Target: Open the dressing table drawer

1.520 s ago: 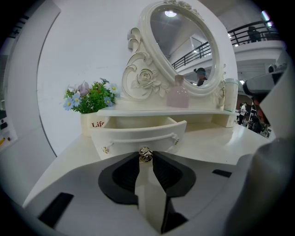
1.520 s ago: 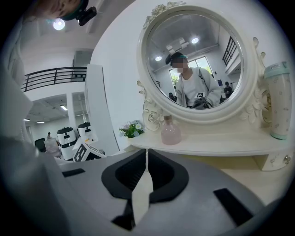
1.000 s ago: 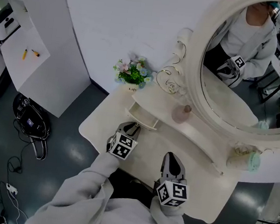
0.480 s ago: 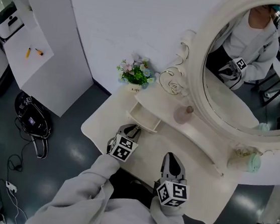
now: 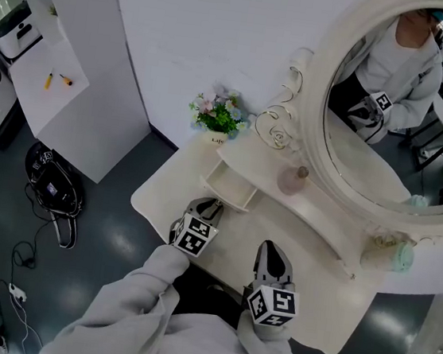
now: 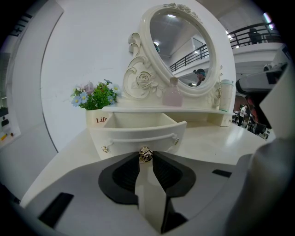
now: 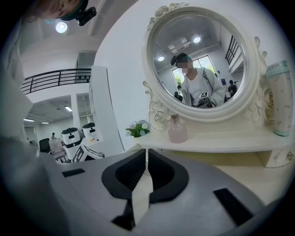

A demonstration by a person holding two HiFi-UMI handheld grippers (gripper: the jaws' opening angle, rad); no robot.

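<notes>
Drawer [image 6: 138,131] of the dressing table [image 6: 221,144] stands pulled out, straight ahead of the left tongs [image 6: 146,159], whose jaws pinch its small gold knob [image 6: 146,155]. A flower pot [image 6: 95,117] sits beyond those tongs, to their left. The right tongs [image 7: 146,156] have jaws nearly together, nothing between. Ahead of them a pink bottle [image 7: 177,130] stands below the oval mirror [image 7: 198,60], and a pale tumbler [image 7: 279,99] stands far right.

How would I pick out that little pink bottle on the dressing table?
Find the big oval mirror. On the narrow shelf below it, the pink bottle stands alone. It is squat and rosy, between the flowers and the mint tumbler.
</notes>
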